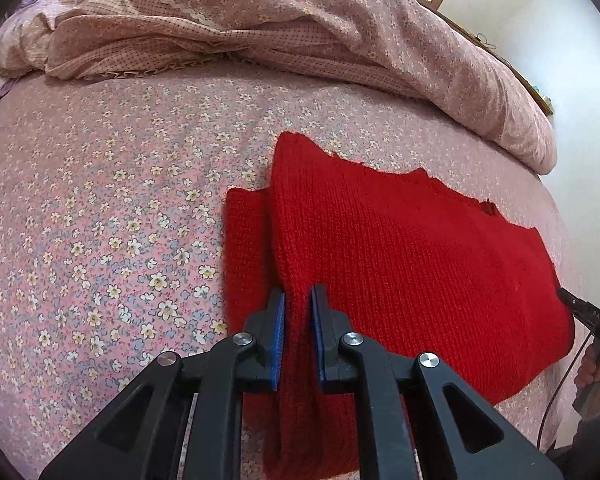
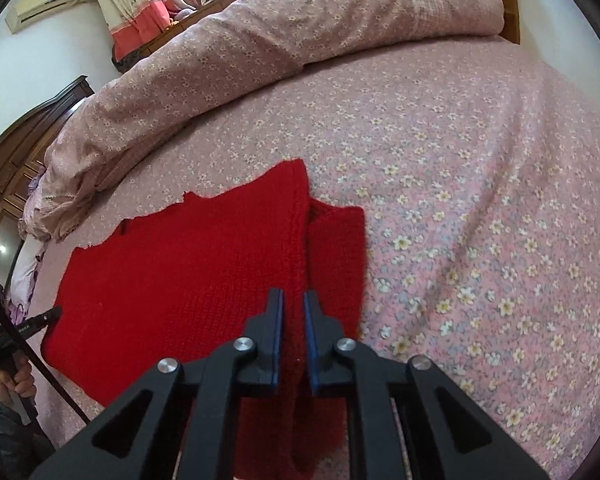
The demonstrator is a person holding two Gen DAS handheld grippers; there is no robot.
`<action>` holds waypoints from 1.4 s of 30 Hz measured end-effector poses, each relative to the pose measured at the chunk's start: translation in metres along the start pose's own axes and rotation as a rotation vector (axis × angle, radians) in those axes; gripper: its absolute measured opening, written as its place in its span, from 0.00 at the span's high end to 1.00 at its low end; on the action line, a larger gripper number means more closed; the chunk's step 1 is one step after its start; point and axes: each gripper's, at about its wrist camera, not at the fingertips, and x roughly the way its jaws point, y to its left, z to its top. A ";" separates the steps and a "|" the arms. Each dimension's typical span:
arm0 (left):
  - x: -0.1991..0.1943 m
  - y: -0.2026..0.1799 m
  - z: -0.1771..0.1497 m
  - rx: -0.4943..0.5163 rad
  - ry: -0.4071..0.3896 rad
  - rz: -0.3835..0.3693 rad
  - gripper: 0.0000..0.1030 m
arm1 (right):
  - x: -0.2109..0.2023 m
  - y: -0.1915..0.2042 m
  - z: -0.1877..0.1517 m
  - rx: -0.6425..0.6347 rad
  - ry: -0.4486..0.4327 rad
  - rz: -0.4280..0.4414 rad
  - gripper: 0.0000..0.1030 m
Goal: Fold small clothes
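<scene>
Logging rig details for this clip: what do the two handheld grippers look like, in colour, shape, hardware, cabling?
Both the left gripper and the right gripper are matte black, with angular linkage arms that have triangular cut-outs, round silver pivot pins, and flat blue pads lining the inner finger faces. In the right wrist view, a thin dark cable runs beside the other gripper's handle, held by a bare hand.

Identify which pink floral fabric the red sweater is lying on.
The flat bedsheet with the larger yellow-centred flowers carries the red sweater. The bunched quilt behind it, printed with smaller pale flowers, lies apart from the sweater.
</scene>
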 end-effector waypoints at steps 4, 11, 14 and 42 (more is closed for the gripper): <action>0.000 -0.007 0.003 0.024 -0.004 0.025 0.95 | 0.002 0.003 0.000 -0.017 -0.002 -0.021 0.88; -0.037 -0.031 -0.017 0.143 -0.084 0.081 0.95 | -0.015 -0.003 -0.002 0.024 -0.010 0.089 0.70; -0.044 -0.046 -0.028 0.138 -0.071 0.041 0.94 | -0.023 -0.003 -0.011 -0.019 0.003 0.096 0.70; 0.016 -0.217 -0.027 0.158 0.040 -0.204 0.94 | 0.024 -0.056 -0.016 0.263 0.277 0.459 0.28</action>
